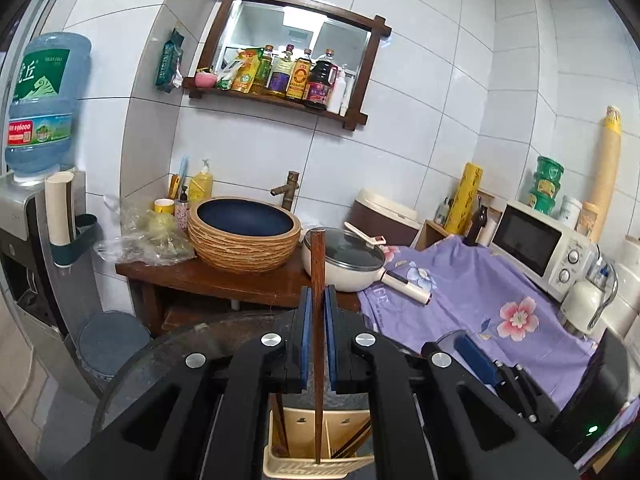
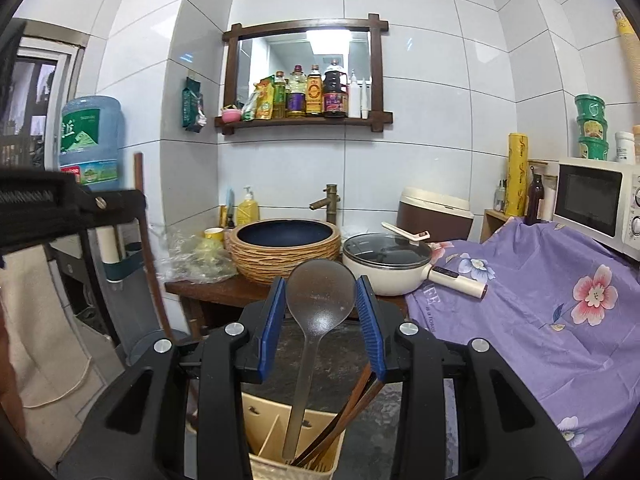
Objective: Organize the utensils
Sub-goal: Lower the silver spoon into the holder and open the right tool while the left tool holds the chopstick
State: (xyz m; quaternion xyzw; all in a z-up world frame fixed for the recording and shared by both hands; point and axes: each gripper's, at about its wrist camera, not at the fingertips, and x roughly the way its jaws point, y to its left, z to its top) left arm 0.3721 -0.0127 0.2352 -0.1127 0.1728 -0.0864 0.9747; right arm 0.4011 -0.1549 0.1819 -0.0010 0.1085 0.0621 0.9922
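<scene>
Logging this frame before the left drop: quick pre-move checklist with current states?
1. Left gripper grip: jaws shut on the wooden chopstick. ok.
2. Chopstick pose: about upright, lower end down inside the cream utensil holder. ok.
3. Which compartment its tip sits in: cannot tell.
4. Right gripper clear of load: jaws open, one either side of the ladle, no visible contact. ok.
5. Ladle seated: handle runs down into the holder beside the other chopsticks. ok.
6. Clearance between the two grippers: right one shows at the left view's lower right; gap cannot tell.
</scene>
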